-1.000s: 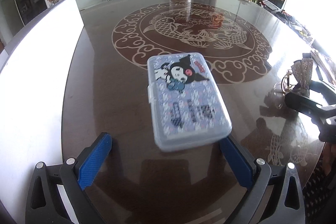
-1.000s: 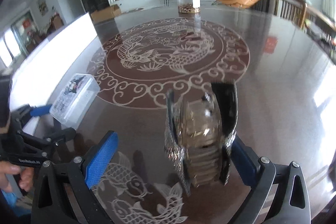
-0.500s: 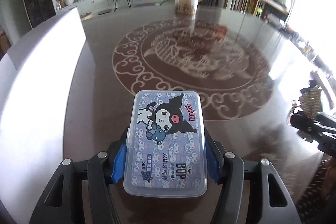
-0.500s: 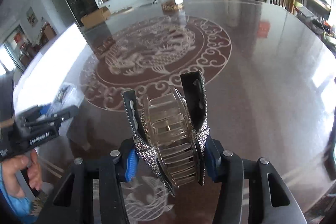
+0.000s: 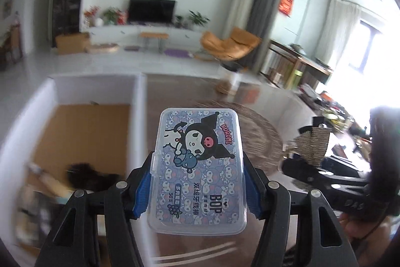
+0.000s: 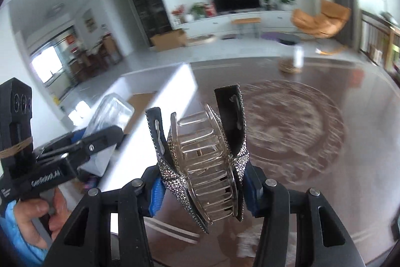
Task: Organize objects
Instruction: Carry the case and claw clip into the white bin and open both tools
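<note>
Two tools are held above a dark patterned tabletop [image 5: 255,96]. At left, an open white box [image 5: 138,101] with a brown floor holds blurred items. Just right of its wall, the left tool [image 5: 197,188] clamps a clear plastic case [image 5: 200,167] printed with a cartoon figure. Further right, the right tool [image 6: 202,188] grips a rhinestone hair clip [image 6: 200,157] by its sides.

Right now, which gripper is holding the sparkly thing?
The right gripper. It clamps a rhinestone hair claw clip, while the left gripper clamps a flat Kuromi floss-pick box.
</note>
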A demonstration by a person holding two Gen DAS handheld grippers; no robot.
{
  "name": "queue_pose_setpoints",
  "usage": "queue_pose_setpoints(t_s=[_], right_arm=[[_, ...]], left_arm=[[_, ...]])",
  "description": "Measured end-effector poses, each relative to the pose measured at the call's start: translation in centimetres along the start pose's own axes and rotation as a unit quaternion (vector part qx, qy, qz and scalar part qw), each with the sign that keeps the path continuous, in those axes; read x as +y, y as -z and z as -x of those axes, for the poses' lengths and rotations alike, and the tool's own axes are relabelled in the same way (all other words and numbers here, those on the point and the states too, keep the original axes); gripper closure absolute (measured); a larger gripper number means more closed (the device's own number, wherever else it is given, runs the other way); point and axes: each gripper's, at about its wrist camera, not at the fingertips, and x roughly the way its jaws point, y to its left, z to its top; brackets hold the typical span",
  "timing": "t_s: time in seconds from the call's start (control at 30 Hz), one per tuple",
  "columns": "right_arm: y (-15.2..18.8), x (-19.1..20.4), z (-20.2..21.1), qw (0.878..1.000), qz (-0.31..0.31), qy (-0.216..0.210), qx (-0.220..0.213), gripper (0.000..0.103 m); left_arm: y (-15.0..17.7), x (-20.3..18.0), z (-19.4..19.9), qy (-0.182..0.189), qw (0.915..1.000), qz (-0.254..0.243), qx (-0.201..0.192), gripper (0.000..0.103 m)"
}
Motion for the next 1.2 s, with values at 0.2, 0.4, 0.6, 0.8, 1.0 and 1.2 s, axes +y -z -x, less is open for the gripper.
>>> queue_pose_setpoints(t_s=[0.2, 0.4, 0.6, 0.8, 1.0, 1.2], right_arm=[[-2.1, 8.5, -2.8, 0.995, 0.04, -0.094, 0.017, 0.051], [-1.4, 17.2, -8.2, 0.976, 0.104, -0.166, 0.095, 0.051], [1.3, 21.0, -14.7, 0.958, 0.145, -0.161, 0.189, 0.04], [-0.7, 20.2, -13.1, 0.969, 0.133, -0.147, 0.15, 0.023], [-3.9, 19.1, -11.4, 0.977, 0.13, -0.118, 0.124, 0.017], [-4.6, 18.4, -10.6, 0.978, 0.133, -0.101, 0.121, 0.015]], left_arm=[[0.7, 10.0, 2.4, -0.128, 0.9914, 0.025, 0.017, 0.042], [3.5, 16.9, 1.1, -0.199, 0.9744, 0.069, 0.079, 0.042], [4.8, 18.3, -0.4, -0.224, 0.963, 0.088, 0.12, 0.028], [3.9, 17.0, 0.7, -0.257, 0.9609, 0.058, 0.085, 0.006], [2.7, 16.4, 3.4, -0.249, 0.962, 0.089, 0.068, 0.001], [2.5, 15.8, 7.1, -0.209, 0.9632, 0.168, 0.009, 0.001]])
